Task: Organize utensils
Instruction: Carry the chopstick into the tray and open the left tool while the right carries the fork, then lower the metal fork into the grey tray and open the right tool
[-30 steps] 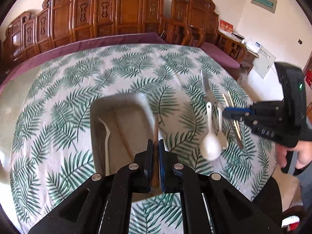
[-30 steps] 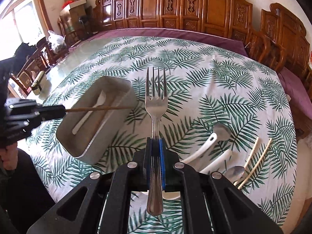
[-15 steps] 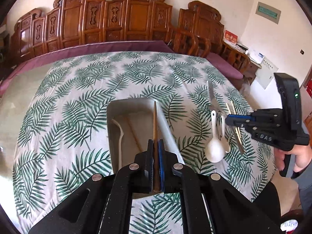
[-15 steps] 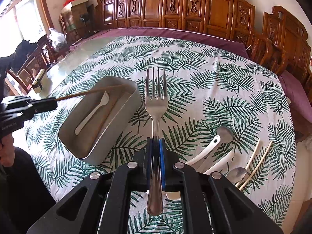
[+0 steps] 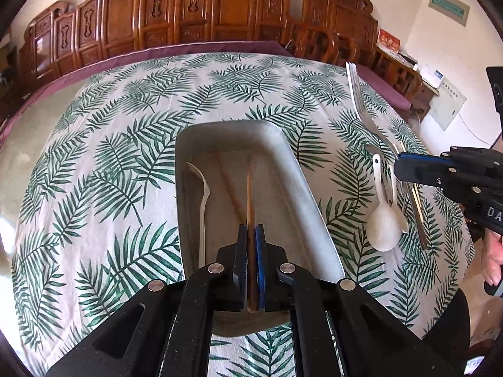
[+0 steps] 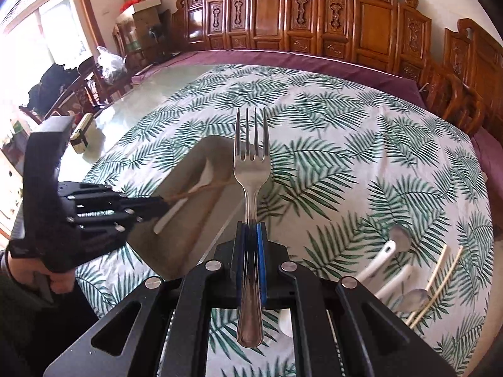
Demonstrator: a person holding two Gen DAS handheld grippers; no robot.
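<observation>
Spoons [image 5: 384, 220] beside tray [image 5: 301, 169] (right tool [image 6: 251, 235] grips fork [image 6: 251, 157]).

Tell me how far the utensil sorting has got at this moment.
Partly done. The tray already holds a white fork and one chopstick. The left gripper holds a second chopstick over it; the right gripper holds a metal fork. Spoons and pale chopsticks remain on the tablecloth.

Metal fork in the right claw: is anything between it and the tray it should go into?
The left claw reaches over the tray holding a wooden chopstick across the opening. The metal fork would meet that; otherwise nothing visible blocks it.
</observation>
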